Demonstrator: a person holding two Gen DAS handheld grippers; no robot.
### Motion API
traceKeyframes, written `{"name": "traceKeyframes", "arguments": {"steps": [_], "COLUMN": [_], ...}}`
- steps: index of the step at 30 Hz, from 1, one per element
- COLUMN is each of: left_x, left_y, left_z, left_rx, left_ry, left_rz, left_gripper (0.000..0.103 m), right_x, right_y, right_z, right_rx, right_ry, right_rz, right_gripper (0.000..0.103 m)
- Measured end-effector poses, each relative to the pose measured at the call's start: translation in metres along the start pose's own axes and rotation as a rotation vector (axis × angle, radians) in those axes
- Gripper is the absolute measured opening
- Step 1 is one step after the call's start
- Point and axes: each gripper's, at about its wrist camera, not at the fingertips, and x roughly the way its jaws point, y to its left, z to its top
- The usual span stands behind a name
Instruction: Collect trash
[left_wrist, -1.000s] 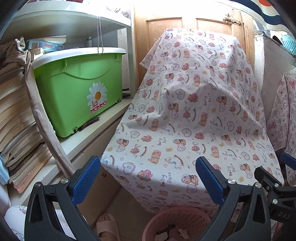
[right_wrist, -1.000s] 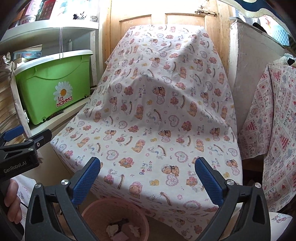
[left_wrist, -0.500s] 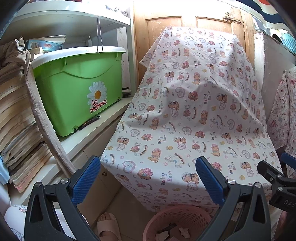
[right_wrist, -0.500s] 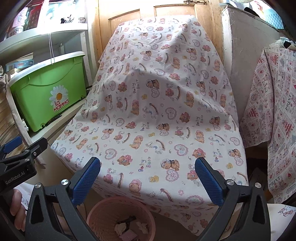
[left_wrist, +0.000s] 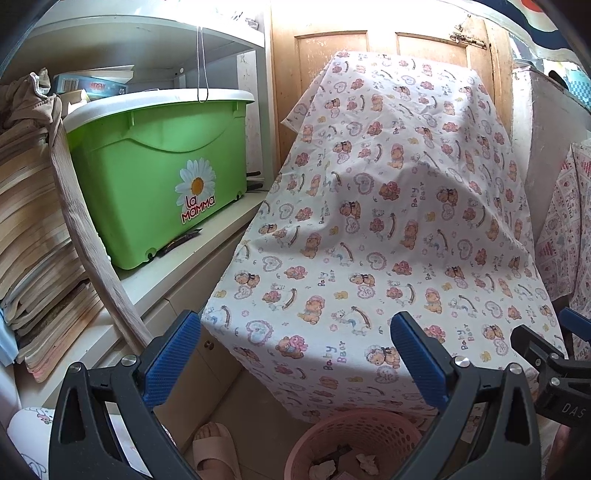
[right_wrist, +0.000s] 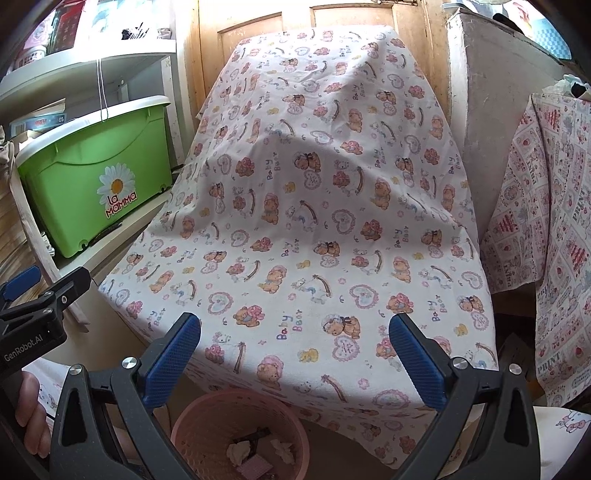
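A pink perforated trash basket (left_wrist: 354, 435) (right_wrist: 218, 428) stands on the floor below a draped object, with crumpled paper scraps (right_wrist: 238, 452) and other bits inside. My left gripper (left_wrist: 295, 343) hangs open above and behind the basket, nothing between its blue-padded fingers (left_wrist: 171, 354). My right gripper (right_wrist: 295, 343) is also open and empty, above the basket's far rim. Each gripper shows at the edge of the other's view: the right one (left_wrist: 554, 369), the left one (right_wrist: 40, 295).
A bear-print cloth (left_wrist: 388, 240) covers a tall object against a wooden door (left_wrist: 332, 55). A green lidded bin (left_wrist: 159, 173) sits on a white shelf (left_wrist: 177, 266) beside stacked books (left_wrist: 33, 229). Another printed cloth (right_wrist: 546, 240) hangs right. A sandalled foot (left_wrist: 212, 450) rests near the basket.
The right gripper has tilted downward, so the basket shows more fully in its view. The left gripper has barely moved. Both stayed open.
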Motion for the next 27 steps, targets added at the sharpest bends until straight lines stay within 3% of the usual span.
{"name": "traceKeyframes", "arguments": {"steps": [27], "left_x": [0.0052], "left_y": [-0.0026], "left_z": [-0.0033], "left_rx": [-0.025], "left_ry": [0.020], "left_rz": [0.024], "left_gripper": [0.101], "right_x": [-0.0007], "right_y": [0.0045], "right_z": [0.0004], "right_rx": [-0.023], "right_ry": [0.004], "right_rz": [0.001], "right_gripper": [0.103]}}
